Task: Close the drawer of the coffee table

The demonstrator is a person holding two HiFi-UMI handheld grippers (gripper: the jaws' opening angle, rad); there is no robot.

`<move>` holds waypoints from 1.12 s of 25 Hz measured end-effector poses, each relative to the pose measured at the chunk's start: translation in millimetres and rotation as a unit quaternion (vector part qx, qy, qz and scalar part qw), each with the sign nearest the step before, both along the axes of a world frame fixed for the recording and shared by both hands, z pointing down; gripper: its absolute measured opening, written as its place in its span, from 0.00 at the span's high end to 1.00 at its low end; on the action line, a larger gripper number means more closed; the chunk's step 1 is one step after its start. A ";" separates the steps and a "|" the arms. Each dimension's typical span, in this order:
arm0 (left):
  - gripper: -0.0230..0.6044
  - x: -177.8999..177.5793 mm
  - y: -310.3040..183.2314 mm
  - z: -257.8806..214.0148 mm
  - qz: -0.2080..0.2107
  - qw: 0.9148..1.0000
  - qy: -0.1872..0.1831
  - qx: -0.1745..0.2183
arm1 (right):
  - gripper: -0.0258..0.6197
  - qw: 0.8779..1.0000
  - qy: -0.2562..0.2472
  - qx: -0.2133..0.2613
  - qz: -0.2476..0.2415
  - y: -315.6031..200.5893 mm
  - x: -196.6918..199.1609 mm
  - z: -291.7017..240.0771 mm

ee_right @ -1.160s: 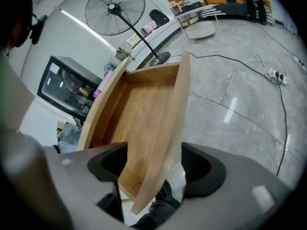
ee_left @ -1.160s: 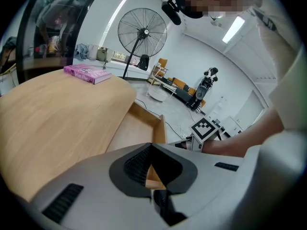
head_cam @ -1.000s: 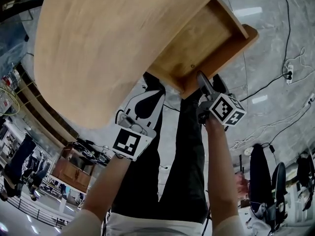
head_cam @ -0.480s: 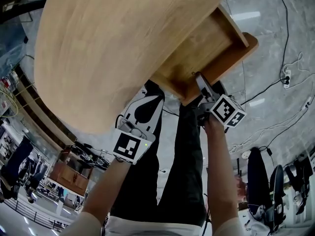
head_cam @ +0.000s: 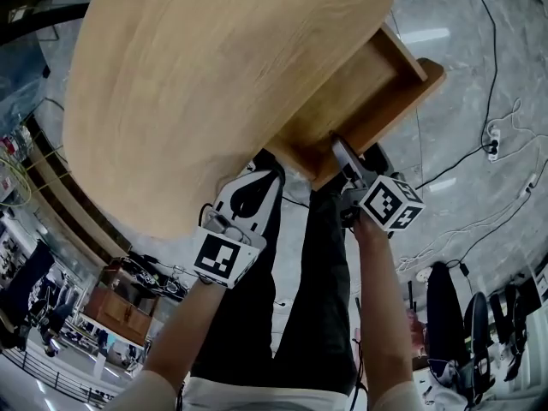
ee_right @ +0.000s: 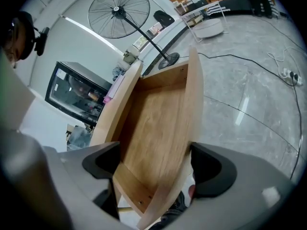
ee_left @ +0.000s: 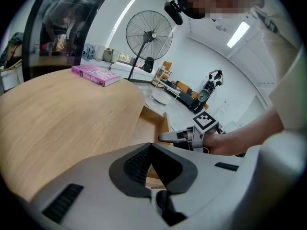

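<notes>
Drawer (head_cam: 351, 84) stands partly out from under the right side of the table (head_cam: 171, 92), its wooden box open to us and empty, its front panel toward our legs. At the far left of the tabletop, in the left gripper view, lies a purple book (ee_left: 95, 74), flat and well apart from the drawer.

Our left gripper (head_cam: 267, 178) hangs just off the table's near edge, below the tabletop and left of the drawer, touching nothing. Its own view shows the jaws clenched tip to tip with nothing between them.

Between the two grippers we see our legs (head_cam: 317, 298) in black trousers over the grey marble floor (head_cam: 462, 24).

Our right gripper (head_cam: 342, 152) is at the drawer's front panel, its tip against the near corner. In the right gripper view its jaws are spread wide and the drawer's front end stands between them, the panel's edge just beside the right jaw; whether the pads press the wood we cannot tell.

Farther right, black and white cables (head_cam: 492, 135) trail across the floor. A fan (ee_right: 119, 11) stands beyond the drawer.
</notes>
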State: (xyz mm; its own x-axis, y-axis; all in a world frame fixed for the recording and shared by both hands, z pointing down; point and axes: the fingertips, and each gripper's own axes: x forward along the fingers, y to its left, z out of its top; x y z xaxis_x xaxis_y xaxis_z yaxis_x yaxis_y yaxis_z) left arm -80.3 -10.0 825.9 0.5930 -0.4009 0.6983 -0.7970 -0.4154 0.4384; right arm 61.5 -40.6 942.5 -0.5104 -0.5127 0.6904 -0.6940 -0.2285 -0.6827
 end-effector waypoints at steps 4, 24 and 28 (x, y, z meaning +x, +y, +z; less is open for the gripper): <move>0.95 -3.9 -8.1 -5.9 -0.003 1.000 0.002 0.007 | 0.25 1.000 0.003 0.001 -0.001 -7.2 -5.5 -1.6; 0.95 -24.6 -25.6 -9.0 -0.023 1.000 0.009 0.004 | 0.24 0.997 -0.031 0.041 -0.063 -44.1 -63.1 -23.3; 0.95 -32.4 -28.7 -7.2 -0.024 1.000 0.007 0.004 | 0.24 0.995 -0.045 0.046 -0.074 -52.9 -77.2 -24.9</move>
